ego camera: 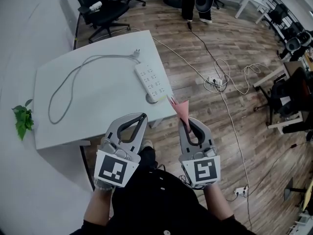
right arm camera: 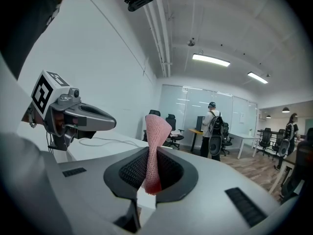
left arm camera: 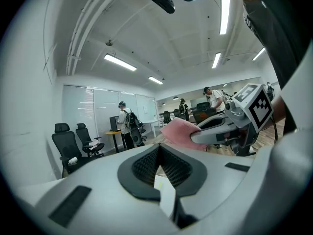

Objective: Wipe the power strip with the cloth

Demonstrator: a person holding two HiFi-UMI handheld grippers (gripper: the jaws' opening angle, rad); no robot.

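The white power strip (ego camera: pixel 152 82) lies near the right front edge of the white table (ego camera: pixel 93 106), and its grey cable (ego camera: pixel 73 77) loops off to the left. Both grippers hang in front of the table's near edge, short of the strip. My right gripper (ego camera: pixel 185 121) is shut on a pink cloth (ego camera: pixel 180 109), which sticks up out of the jaws towards the strip. The right gripper view shows the cloth (right arm camera: pixel 155 141) pinched upright between the closed jaws (right arm camera: pixel 151 153). My left gripper (ego camera: pixel 145 115) is shut with nothing in it, its tips (left arm camera: pixel 159 147) meeting beside the cloth (left arm camera: pixel 178 131).
A small green plant (ego camera: pixel 22 119) sits at the table's left edge. Black office chairs (ego camera: pixel 100 9) stand behind the table. Cables and another power strip (ego camera: pixel 213 81) lie on the wooden floor to the right. People stand at desks (right arm camera: pixel 212 129) far off.
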